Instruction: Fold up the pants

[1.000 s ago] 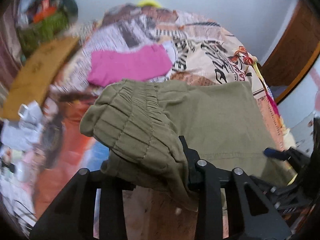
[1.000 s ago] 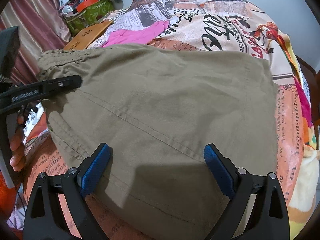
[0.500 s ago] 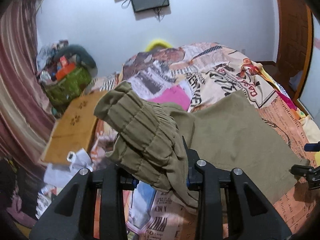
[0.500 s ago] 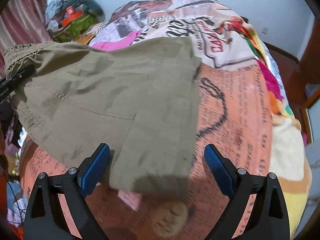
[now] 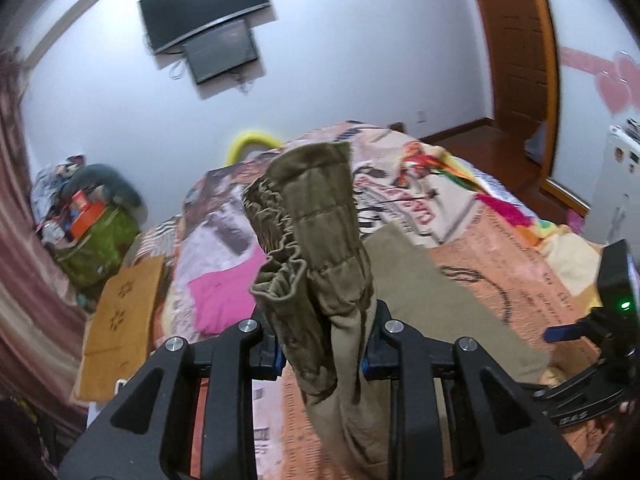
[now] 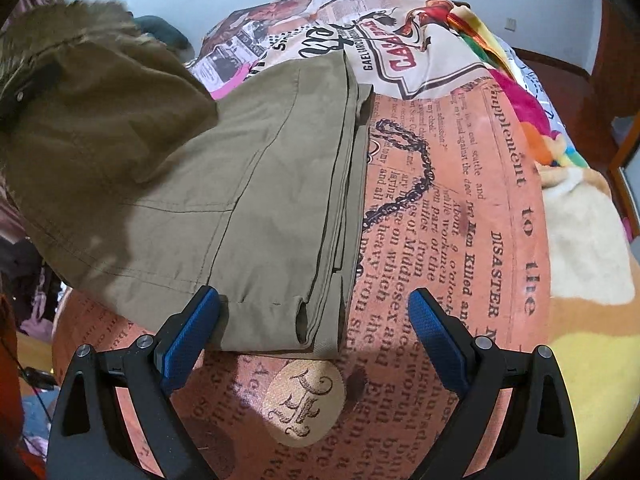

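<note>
The bed [image 6: 460,208] fills most of the room, spread with a blanket printed like old newspaper pages in orange, cream and black. Across its left half lie the olive pants [image 6: 256,184], the legs stacked flat on one another with their hems ending at the near edge of the bed, right in front of the right hand-held gripper [image 6: 314,324]. The waist end is lifted clear of the bed: the gathered elastic waistband [image 5: 316,216] stands up in a bunch above the left hand-held gripper [image 5: 322,354], and the cloth hangs down from there between its two black arms.

On the wall beyond the bed hangs a dark television [image 5: 204,8] with a smaller dark screen [image 5: 222,54] just below it. A wooden door frame [image 5: 516,48] rises at the right. Beside the bed on the left sits a green bag [image 5: 96,252] heaped with clutter, and a brown cardboard sheet [image 5: 120,320] leans near it. A pink garment [image 5: 224,296] lies on the blanket, just left of the raised waistband.

The left hand-held gripper is clenched on the waistband, its blue pads pressed into the fabric from both sides. The right hand-held gripper is released, its blue fingertips [image 6: 192,328] spread wide, the left one touching the hem end of the pants and the right one over bare blanket.
</note>
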Demonstrator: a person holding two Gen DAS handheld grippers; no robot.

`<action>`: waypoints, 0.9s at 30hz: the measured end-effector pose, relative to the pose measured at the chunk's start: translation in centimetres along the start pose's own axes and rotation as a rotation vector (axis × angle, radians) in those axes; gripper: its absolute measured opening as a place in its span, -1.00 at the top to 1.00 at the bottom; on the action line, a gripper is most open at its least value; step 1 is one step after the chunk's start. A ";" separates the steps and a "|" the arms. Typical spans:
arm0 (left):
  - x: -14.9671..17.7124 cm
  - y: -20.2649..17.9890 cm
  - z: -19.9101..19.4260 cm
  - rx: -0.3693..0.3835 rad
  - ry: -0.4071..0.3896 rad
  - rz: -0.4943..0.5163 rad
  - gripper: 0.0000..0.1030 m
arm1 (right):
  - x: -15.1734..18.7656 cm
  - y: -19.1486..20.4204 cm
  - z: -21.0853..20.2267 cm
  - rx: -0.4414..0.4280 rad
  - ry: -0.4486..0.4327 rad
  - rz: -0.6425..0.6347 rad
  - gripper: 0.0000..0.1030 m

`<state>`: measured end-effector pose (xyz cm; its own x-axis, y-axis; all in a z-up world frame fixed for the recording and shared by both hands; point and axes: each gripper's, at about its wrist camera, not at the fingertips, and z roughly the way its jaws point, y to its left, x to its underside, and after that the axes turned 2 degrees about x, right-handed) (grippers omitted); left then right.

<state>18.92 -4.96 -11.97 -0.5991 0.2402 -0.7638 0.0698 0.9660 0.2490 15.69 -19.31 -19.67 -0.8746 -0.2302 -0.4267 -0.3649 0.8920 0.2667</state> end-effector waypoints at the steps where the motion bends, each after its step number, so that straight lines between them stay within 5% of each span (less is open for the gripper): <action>1: -0.1 -0.6 0.0 0.015 0.002 0.007 0.49 | 0.0 0.0 0.0 -0.003 -0.001 0.000 -0.83; 13: -0.3 -4.3 3.1 0.297 0.181 -0.007 0.50 | 0.1 -0.3 -0.1 -0.022 -0.008 0.002 -0.83; 18: 0.0 -4.4 3.7 0.347 0.246 -0.031 0.41 | 0.1 -0.4 0.0 -0.021 -0.008 0.002 -0.83; 23: 0.3 -2.7 3.9 0.429 0.255 -0.132 -0.48 | 0.1 -0.4 0.0 -0.021 -0.008 0.002 -0.83; 27: 0.2 -1.8 3.5 0.396 0.236 -0.161 -0.54 | 0.1 -0.4 0.0 -0.022 -0.008 0.004 -0.83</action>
<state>21.44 -6.27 -14.67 -0.7887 0.1002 -0.6065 0.2316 0.9624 -0.1421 15.72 -19.71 -19.82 -0.8734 -0.2237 -0.4326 -0.3685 0.8843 0.2868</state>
